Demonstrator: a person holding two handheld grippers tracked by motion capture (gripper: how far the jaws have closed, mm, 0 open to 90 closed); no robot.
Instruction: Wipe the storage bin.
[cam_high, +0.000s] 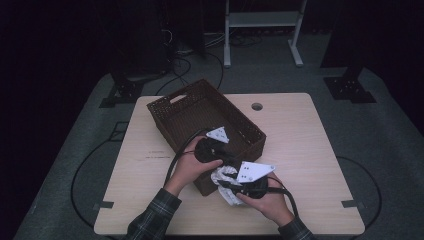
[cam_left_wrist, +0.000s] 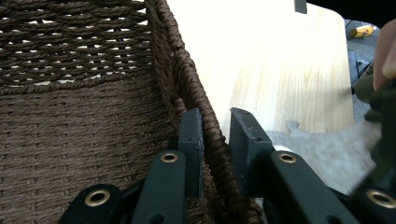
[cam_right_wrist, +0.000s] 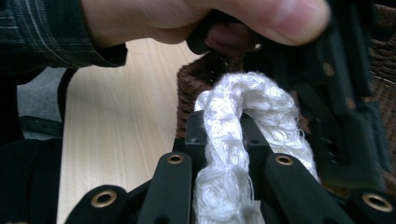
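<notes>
A dark brown woven basket stands slantwise on the light wooden table. My left gripper sits at the basket's near corner. In the left gripper view the jaws straddle the basket's rim, one inside and one outside, closed against the braid. My right gripper is just in front of that corner, shut on a white fluffy cloth. In the right gripper view the cloth is bunched between its jaws and rises above them.
The basket's inside looks bare where it shows. A cable hole lies in the table behind the basket. Black cables trail from both grippers over the table's front edge. A white desk frame stands on the floor beyond.
</notes>
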